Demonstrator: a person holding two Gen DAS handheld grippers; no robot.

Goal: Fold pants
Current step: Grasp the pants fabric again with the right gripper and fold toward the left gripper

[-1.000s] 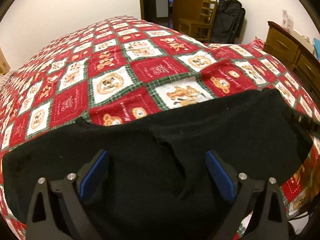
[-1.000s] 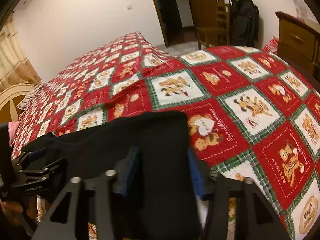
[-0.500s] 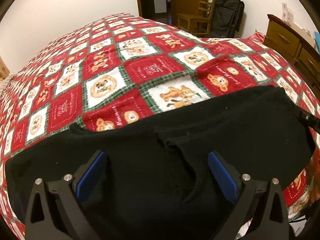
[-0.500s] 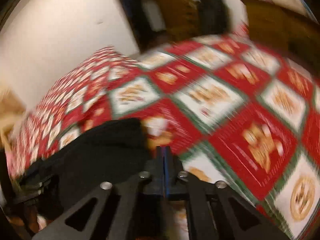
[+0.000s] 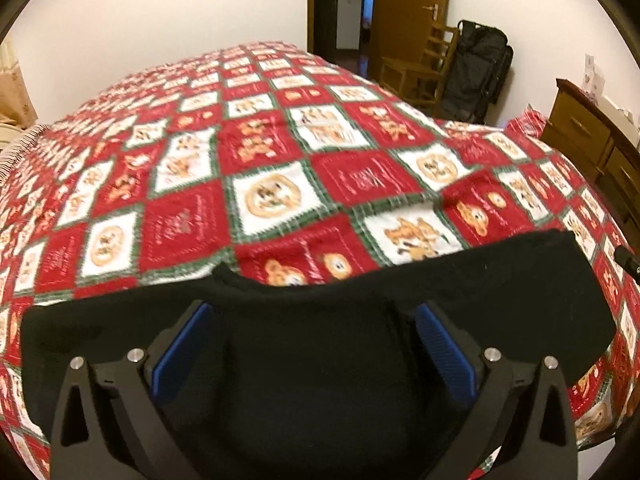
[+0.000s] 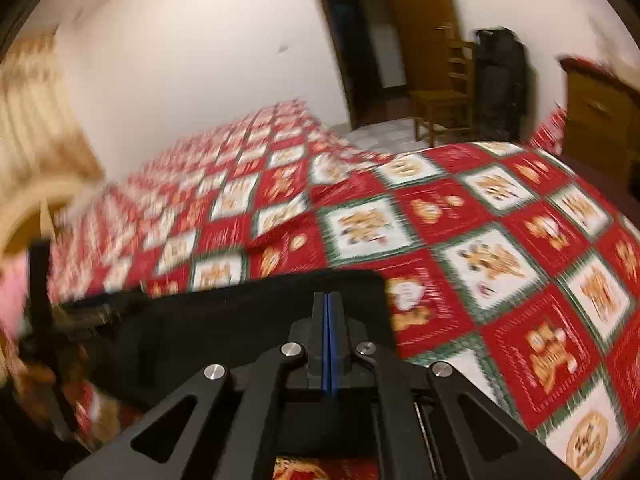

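A: Pants (image 5: 460, 292), black, one pair, lie flat across the near edge of the bed (image 5: 280, 168), on its red and white patchwork cover. What is each gripper doing?

B: The left gripper (image 5: 312, 344) hangs over the middle of the cloth with its blue pads spread wide and nothing pinched between them. The right gripper (image 6: 327, 332) has its pads pressed flat together, above the right-hand end of the pants (image 6: 240, 312). No cloth shows between those pads from this view, so I judge it is holding nothing.

A: Then how should the fold go?

B: As I read it, both ends want a firm pinch at matching corners before anything is lifted. The right one would need to reopen and take the hem edge squarely. Lift both ends evenly, carry them across together, and lay edge on edge so the cloth does not bunch.

A: Count what else is there.

B: Two grippers, one bed. Behind it stand one wooden chair (image 5: 420, 68), one black bag (image 5: 480, 68) against the wall, one door (image 5: 408, 8) and one wooden dresser (image 5: 592, 140) on the right.
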